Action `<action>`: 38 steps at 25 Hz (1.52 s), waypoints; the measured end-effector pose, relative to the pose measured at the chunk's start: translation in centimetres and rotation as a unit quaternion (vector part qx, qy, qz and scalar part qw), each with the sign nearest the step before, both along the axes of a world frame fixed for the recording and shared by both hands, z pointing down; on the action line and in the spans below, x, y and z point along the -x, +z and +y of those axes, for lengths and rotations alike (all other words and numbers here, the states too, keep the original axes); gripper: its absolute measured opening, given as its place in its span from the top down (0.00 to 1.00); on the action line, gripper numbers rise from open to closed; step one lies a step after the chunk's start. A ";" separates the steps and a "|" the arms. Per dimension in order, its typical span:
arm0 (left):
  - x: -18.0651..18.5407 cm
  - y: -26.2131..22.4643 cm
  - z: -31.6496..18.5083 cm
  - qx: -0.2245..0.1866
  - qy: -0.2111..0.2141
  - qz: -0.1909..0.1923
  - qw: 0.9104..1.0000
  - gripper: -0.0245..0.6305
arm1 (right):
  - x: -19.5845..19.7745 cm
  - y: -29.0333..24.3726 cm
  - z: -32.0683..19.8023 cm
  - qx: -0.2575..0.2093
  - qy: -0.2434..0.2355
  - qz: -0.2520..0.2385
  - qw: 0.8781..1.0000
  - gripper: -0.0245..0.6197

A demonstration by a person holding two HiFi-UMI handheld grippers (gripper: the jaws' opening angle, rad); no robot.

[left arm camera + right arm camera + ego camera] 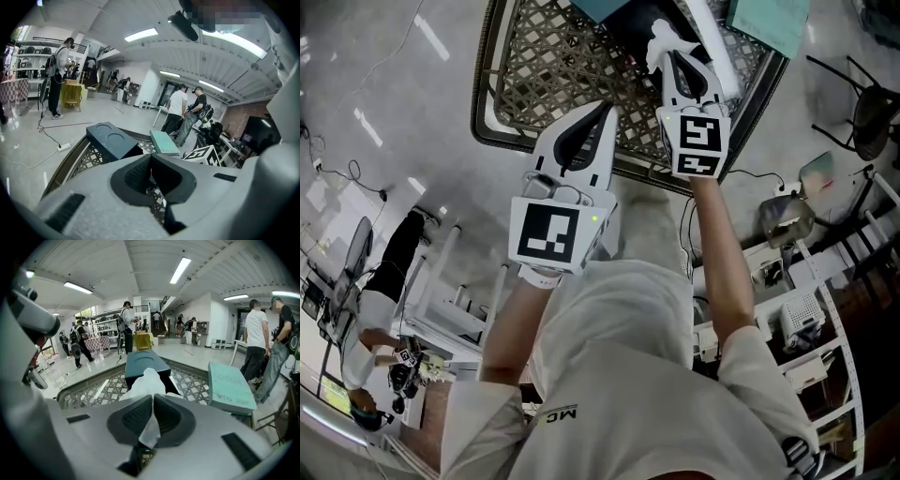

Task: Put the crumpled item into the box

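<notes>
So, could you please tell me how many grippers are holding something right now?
1. The right gripper pinches the crumpled white paper; the left gripper is shut on nothing.

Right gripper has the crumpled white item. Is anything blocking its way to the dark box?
Nothing visible does. The right gripper is shut on the crumpled item, directly in front of the dark box. The teal book lies off to one side.
</notes>
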State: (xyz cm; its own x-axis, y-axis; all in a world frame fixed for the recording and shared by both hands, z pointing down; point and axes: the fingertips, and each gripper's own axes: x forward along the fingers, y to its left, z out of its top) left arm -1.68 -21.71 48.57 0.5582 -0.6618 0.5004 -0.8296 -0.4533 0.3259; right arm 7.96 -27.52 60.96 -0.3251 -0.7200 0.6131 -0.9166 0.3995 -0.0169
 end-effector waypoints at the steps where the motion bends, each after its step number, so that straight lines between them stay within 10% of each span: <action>1: -0.1 0.1 -0.1 0.004 -0.002 0.002 1.000 0.93 | 0.0 0.6 0.0 0.009 0.000 0.003 1.000 0.93; 10: 0.2 -0.2 0.3 0.010 -0.006 0.001 1.000 0.93 | -0.3 2.5 0.0 0.053 0.014 0.007 0.998 0.86; 38: -0.1 -9.6 7.7 -0.062 -0.014 -0.006 0.998 0.93 | -1.4 -16.0 8.5 -0.080 -0.002 -0.035 0.996 0.93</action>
State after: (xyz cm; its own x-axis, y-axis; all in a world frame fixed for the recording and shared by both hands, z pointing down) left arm -1.54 -14.03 38.94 0.5333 -0.7344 0.4197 -0.8459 -0.4661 0.2594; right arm 9.39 -19.03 44.97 -0.3658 -0.8053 0.4666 -0.9139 0.4056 -0.0164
